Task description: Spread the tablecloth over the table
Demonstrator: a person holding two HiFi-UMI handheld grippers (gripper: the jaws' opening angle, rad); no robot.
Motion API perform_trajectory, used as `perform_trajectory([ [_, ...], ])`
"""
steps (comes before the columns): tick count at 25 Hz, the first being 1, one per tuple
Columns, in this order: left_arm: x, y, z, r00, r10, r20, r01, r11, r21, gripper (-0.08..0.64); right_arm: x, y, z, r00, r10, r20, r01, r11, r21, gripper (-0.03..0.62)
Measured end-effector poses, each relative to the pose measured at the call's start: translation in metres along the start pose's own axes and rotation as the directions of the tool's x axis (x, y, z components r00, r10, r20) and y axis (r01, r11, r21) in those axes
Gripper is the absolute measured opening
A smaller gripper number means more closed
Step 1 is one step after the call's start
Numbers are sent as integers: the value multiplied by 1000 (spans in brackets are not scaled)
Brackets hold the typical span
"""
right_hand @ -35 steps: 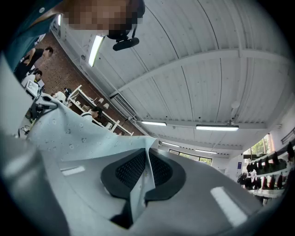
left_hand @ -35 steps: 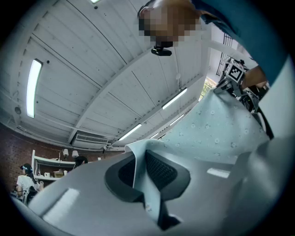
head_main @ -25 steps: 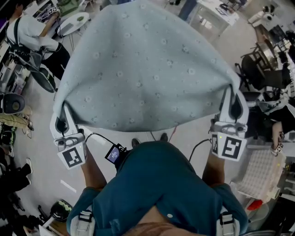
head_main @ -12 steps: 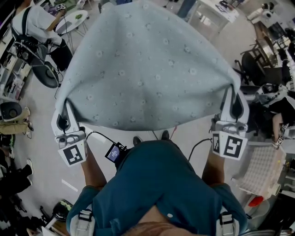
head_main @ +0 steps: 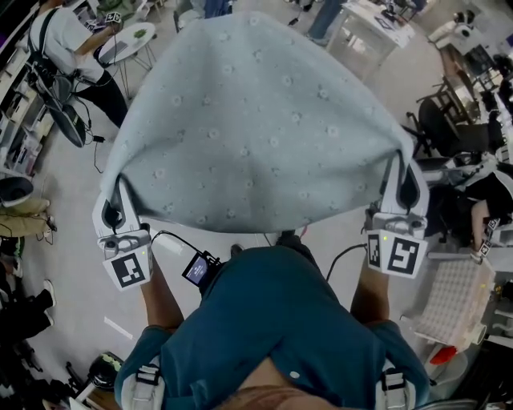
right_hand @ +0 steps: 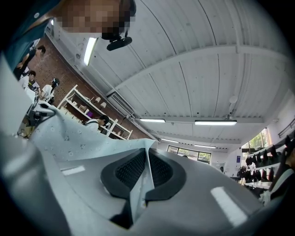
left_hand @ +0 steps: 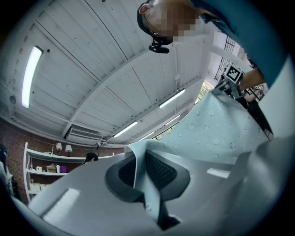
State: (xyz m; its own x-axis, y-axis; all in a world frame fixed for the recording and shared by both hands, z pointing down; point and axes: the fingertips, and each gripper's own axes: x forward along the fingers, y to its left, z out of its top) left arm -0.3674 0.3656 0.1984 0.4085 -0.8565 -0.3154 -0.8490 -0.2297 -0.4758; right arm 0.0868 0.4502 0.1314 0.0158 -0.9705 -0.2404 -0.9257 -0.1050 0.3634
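Note:
The pale blue tablecloth (head_main: 248,120) with small flower dots billows out in the air ahead of me, hiding whatever lies beneath it. My left gripper (head_main: 110,190) is shut on its near left corner, and the cloth edge (left_hand: 145,182) runs pinched between the jaws in the left gripper view. My right gripper (head_main: 406,170) is shut on the near right corner; the cloth (right_hand: 140,182) shows clamped between its black pads in the right gripper view. Both grippers point upward, toward the ceiling. No table is visible under the cloth.
A round white table (head_main: 132,36) and a seated person (head_main: 60,40) are at the far left. White tables (head_main: 373,24) stand at the far right, black chairs (head_main: 445,120) at the right, a white grid crate (head_main: 453,300) near my right side.
The cloth has risen and spread a little farther forward. Both grippers hold their corners in about the same places.

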Motion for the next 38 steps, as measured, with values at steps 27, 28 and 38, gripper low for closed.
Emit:
perform_trajectory([
  [27, 58, -91, 7, 933, 257, -251, -225, 963, 150, 5, 155, -44, -86, 913, 355, 199, -377, 922, 89, 15],
  [28, 59, -94, 8, 929, 266, -258, -230, 960, 161, 5, 158, -43, -88, 907, 367, 208, -391, 917, 86, 15],
  [38, 83, -127, 13, 900, 293, -322, -230, 948, 219, 5, 178, -52, -122, 865, 448, 226, -478, 873, 98, 14],
])
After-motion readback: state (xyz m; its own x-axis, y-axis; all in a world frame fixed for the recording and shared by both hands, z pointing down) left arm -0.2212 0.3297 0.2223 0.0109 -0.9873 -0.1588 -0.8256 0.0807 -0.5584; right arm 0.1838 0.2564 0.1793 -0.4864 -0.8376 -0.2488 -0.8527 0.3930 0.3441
